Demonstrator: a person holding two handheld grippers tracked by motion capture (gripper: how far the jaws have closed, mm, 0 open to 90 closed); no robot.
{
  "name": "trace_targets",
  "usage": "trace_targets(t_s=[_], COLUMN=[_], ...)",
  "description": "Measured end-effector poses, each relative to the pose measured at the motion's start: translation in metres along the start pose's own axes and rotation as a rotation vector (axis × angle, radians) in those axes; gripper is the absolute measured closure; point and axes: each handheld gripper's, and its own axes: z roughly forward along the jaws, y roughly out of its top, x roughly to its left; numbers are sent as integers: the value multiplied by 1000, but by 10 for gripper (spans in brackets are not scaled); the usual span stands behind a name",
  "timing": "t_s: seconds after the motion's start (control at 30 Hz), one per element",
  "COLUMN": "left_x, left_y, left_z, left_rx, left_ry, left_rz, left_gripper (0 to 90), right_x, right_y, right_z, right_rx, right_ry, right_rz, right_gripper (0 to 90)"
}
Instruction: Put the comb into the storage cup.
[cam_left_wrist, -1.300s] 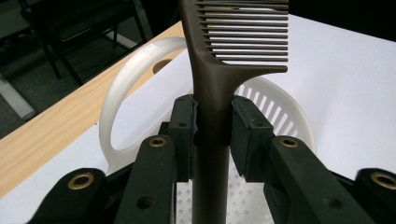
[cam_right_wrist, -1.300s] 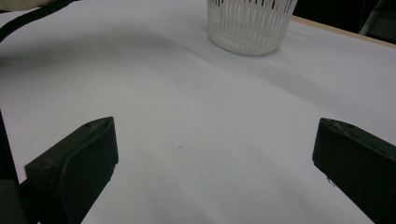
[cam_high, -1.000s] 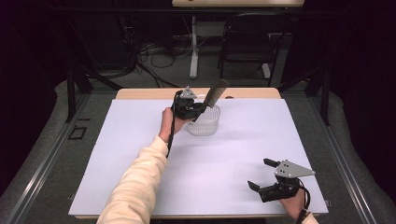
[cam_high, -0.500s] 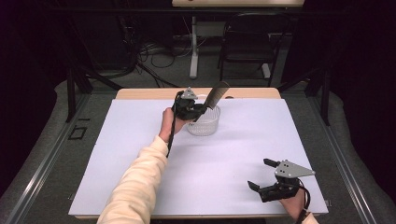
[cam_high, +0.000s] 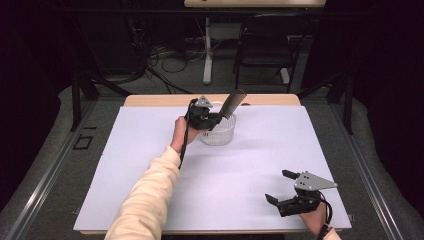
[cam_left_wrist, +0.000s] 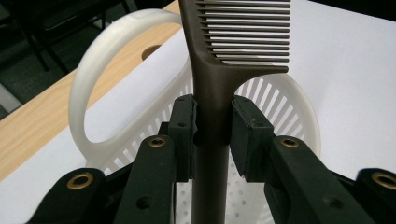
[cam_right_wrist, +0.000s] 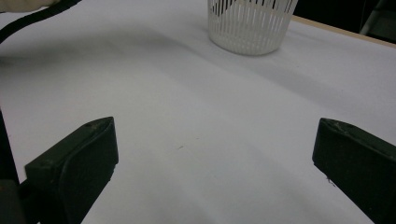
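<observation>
- On the table, a white sheet covers nearly the whole top.
- At the far middle of the table stands a white slatted basket.
- Near the table's front right corner, well apart from the basket, the right gripper hovers with jaws spread wide and nothing between them.
- Just above the basket, the left gripper clamps the handle of a brown comb, whose teeth slant up and away over the basket's rim.
</observation>
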Motion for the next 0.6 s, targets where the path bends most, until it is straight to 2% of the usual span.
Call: trace_targets(t_s=[0.43, 0.6], left_x=[-2, -3], left_y=[-2, -1], left_z=[6, 5], left_rx=[30, 28], left_ry=[-21, -38], left_rz=[1, -1], left_gripper=[707, 682], right_x=[0, 0], right_y=[0, 0], right_z=[0, 0], right_rx=[-1, -1], right_ry=[1, 2], right_rz=[0, 0], right_gripper=[0, 0])
